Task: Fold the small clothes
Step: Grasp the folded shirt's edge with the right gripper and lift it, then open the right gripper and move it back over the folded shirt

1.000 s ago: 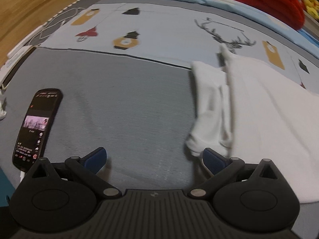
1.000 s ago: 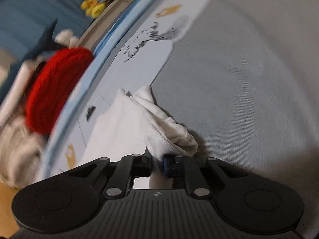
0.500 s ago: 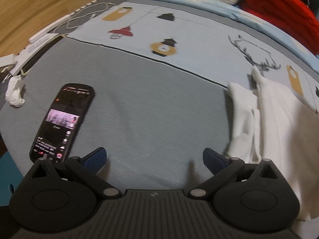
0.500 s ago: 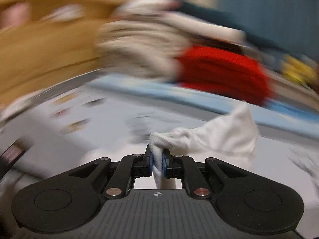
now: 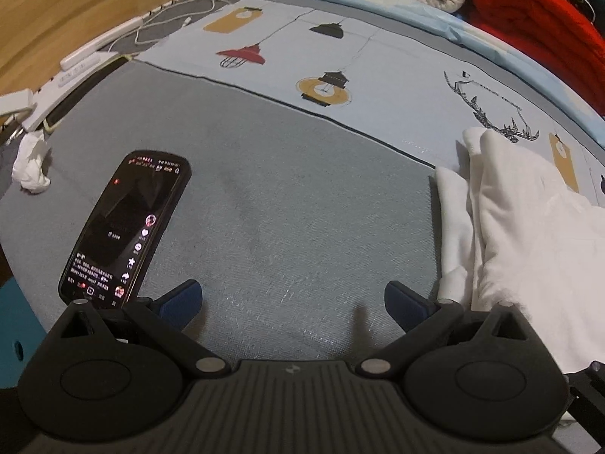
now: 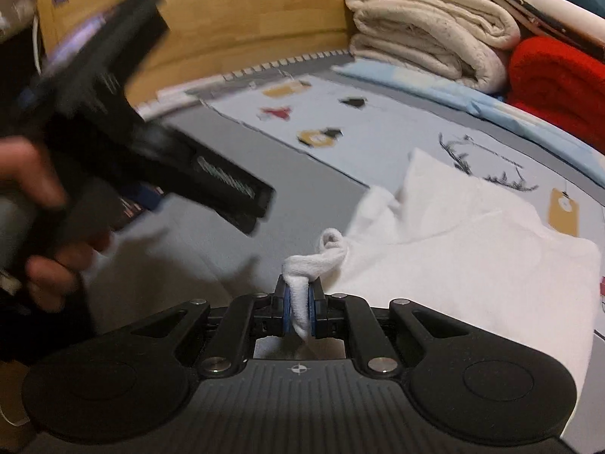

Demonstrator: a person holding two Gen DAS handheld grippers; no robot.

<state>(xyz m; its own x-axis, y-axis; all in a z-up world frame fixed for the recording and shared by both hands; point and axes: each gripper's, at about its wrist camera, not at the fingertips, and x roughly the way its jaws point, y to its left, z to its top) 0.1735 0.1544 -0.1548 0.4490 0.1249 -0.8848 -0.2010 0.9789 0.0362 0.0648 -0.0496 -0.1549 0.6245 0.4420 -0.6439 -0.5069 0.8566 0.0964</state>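
Observation:
A small white garment [image 5: 529,234] lies on the grey bed cover [image 5: 295,204], at the right of the left wrist view, with one fold doubled over. My right gripper [image 6: 300,299] has a bunched corner of the white garment [image 6: 472,249] between its blue pads. The jaws are opening, and the pads still touch the cloth. My left gripper [image 5: 293,295] stands open over bare grey cover, left of the garment, with nothing between its fingers. In the right wrist view the left gripper [image 6: 151,159] shows blurred at the left, held by a hand [image 6: 38,189].
A lit phone [image 5: 124,227] lies just left of my left gripper. A crumpled tissue [image 5: 30,170] and a white cable [image 5: 170,19] lie at the far left. A folded cream blanket [image 6: 427,26] and a red blanket [image 6: 559,83] are stacked by the wooden headboard.
My right gripper swung round and rolled, carrying the garment corner across over the shirt. My left gripper drew away to the left, so the garment now sits at its view's right edge.

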